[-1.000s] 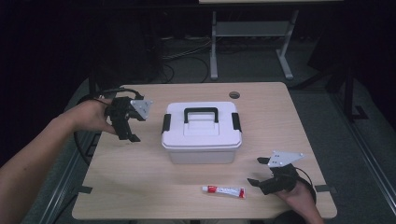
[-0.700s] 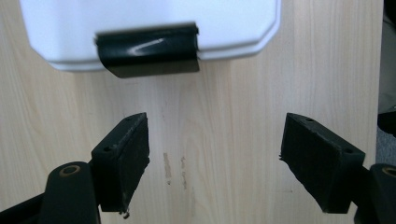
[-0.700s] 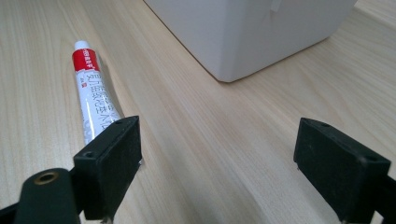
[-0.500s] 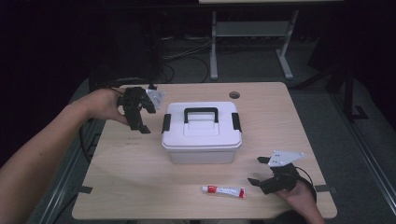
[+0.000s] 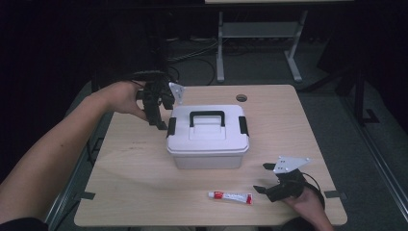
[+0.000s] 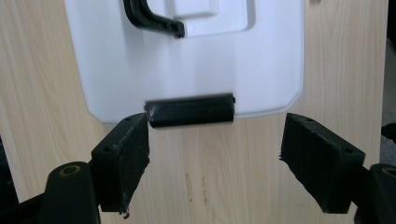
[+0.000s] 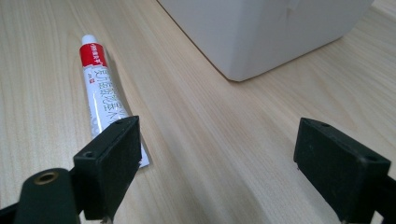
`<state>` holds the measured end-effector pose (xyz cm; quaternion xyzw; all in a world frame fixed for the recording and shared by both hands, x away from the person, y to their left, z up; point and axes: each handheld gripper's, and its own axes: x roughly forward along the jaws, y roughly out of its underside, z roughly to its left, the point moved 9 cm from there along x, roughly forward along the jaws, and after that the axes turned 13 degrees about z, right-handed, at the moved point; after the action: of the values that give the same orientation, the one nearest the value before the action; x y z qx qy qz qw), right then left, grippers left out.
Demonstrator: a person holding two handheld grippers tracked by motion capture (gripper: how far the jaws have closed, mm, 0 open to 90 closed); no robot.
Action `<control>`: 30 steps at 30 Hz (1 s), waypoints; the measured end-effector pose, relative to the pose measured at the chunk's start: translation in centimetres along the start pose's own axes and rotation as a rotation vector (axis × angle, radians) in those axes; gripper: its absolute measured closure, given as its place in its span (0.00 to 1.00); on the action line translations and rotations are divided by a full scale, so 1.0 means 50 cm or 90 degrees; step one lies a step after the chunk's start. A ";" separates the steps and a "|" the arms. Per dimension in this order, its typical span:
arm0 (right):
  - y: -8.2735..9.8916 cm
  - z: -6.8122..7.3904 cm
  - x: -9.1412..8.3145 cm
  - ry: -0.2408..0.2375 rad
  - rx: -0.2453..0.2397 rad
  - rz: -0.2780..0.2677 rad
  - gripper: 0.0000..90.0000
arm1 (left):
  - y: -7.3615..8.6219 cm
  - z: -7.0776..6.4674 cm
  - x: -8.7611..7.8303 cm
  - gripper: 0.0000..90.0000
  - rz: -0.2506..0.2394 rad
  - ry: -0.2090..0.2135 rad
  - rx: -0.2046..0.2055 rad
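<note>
The right gripper (image 5: 272,185) was positioned near the front right corner of the worktop (image 5: 134,168), its jaws spread wide and nothing held between them. The tube (image 5: 230,196), white with a red end, lay flat near the front edge, just beside the left jaw of that gripper; in the right gripper view the tube (image 7: 103,95) ran away from the left jaw toward the box. The white box (image 5: 208,137) stood at the middle of the worktop, lid closed, black handle (image 5: 207,117) laid flat on top. Farther back, the left gripper (image 5: 159,108) was held at the left end of the box, jaws released and apart. In the left gripper view, the black latch (image 6: 190,110) on that end was seen just beyond the jaws, between them, touching the left jaw's tip or nearly so.
</note>
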<state>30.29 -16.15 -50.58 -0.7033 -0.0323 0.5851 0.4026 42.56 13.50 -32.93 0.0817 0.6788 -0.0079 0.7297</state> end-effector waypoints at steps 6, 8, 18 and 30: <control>-0.001 0.002 -0.002 0.000 -0.002 -0.003 0.16 | -0.029 0.015 -0.003 0.25 0.002 0.003 0.006; -0.001 0.002 -0.002 -0.001 -0.002 -0.002 0.16 | -0.033 0.017 -0.003 0.26 0.002 0.005 0.008; 0.000 0.005 -0.001 -0.003 -0.006 0.000 0.16 | -0.061 0.042 0.004 0.26 0.010 0.015 0.009; -0.001 0.008 0.000 -0.007 -0.009 0.003 0.16 | -0.110 0.071 0.010 0.27 0.004 0.026 0.012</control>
<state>29.98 -15.89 -50.56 -0.7027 -0.0370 0.5899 0.3961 45.41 7.66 -33.80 0.0912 0.6934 -0.0102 0.7147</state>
